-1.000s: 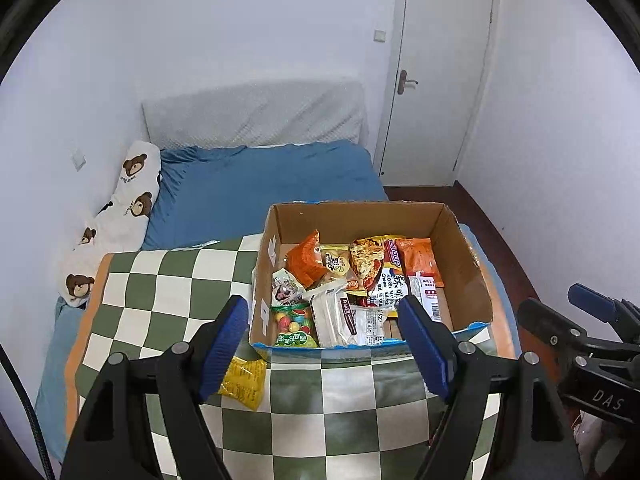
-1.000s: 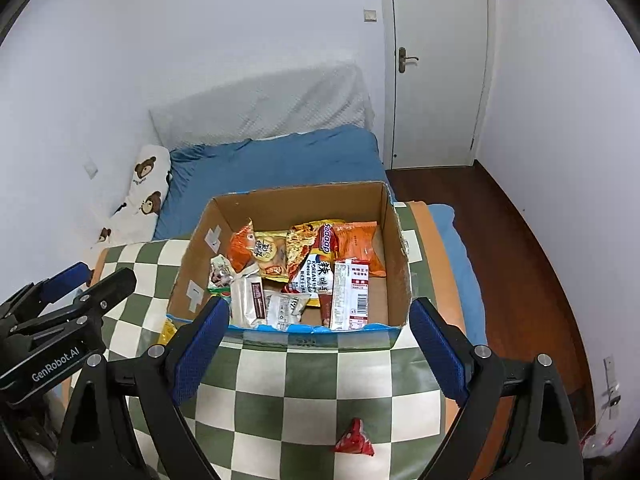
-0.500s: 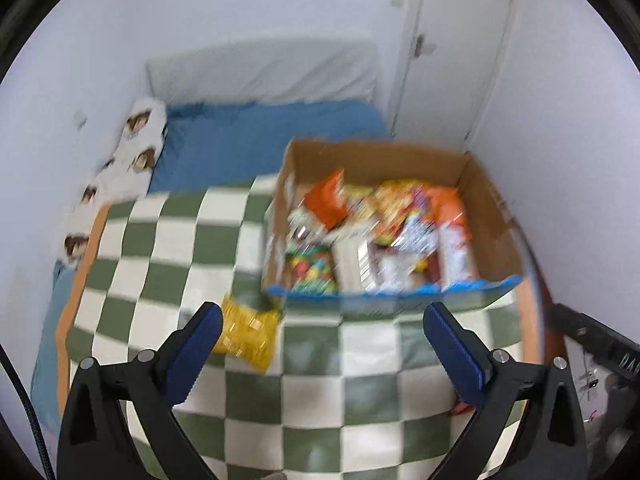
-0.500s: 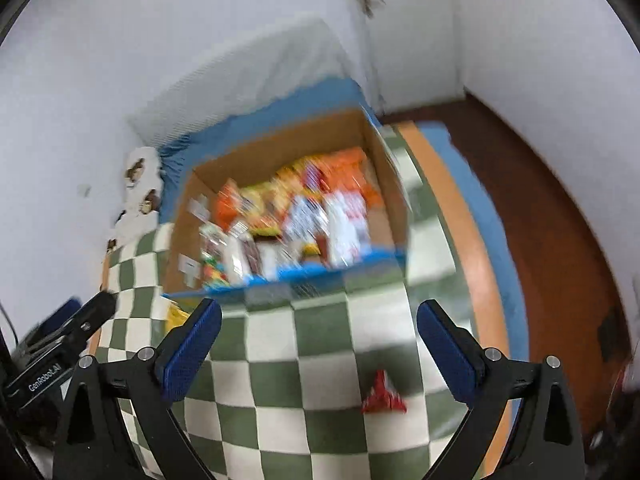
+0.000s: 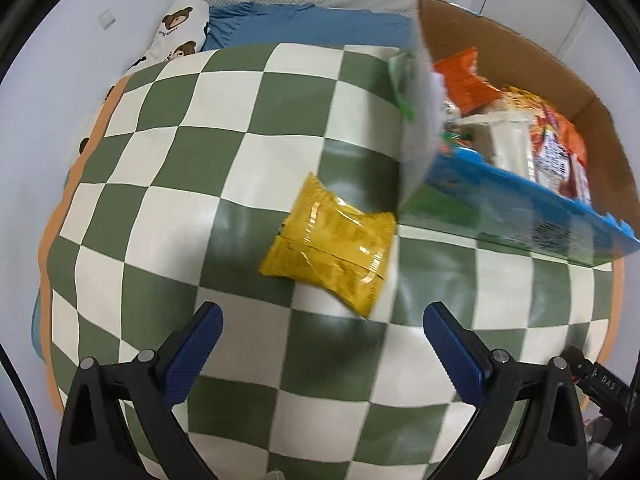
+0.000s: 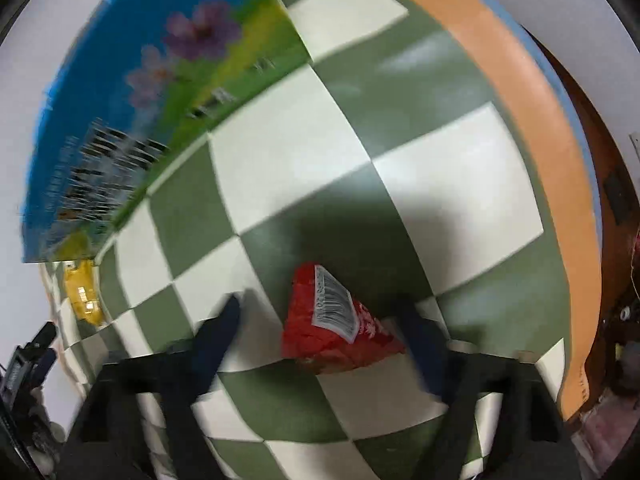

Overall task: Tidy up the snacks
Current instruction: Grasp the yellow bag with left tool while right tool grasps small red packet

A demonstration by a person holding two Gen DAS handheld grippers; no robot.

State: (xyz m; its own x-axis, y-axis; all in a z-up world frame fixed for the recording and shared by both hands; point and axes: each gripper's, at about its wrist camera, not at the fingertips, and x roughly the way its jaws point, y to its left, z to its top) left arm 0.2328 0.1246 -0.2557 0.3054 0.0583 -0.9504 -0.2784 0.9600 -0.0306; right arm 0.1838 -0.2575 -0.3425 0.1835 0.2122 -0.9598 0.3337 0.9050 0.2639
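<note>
Looking steeply down now where a second ago both cameras faced across the room at door and wall; the checkered blanket (image 5: 248, 160) fills both views and the door is only a sliver at the far right of the left view.

Left gripper (image 5: 322, 332): jaws spread at their widest, wider than a second ago, nothing between the pads. One yellow snack packet (image 5: 334, 254) lies flat on the blanket just beyond the fingertips, clear of them, its right corner close to the near left corner of the cardboard box (image 5: 516, 216). Earlier it was a small patch under the left finger; now it sits centre frame.

Right gripper (image 6: 320, 332): jaws closing, blurred with motion. One red snack packet (image 6: 332, 328), barcode label up, lies on the blanket between the two fingers; the right finger's blurred edge meets its right end, the left finger (image 6: 218, 332) stands apart from it. Cannot tell if a pad presses yet. A second ago it was a small red speck at the bottom edge.

Count: two loose packets on the blanket, one yellow, one red. One box, far right in the left view, far left in the right view, its printed blue-and-green side toward the cameras. Packets inside it: several, orange, red and white, too blurred and overlapped to count. One bear-print pillow (image 5: 176, 36) at the far left.
</note>
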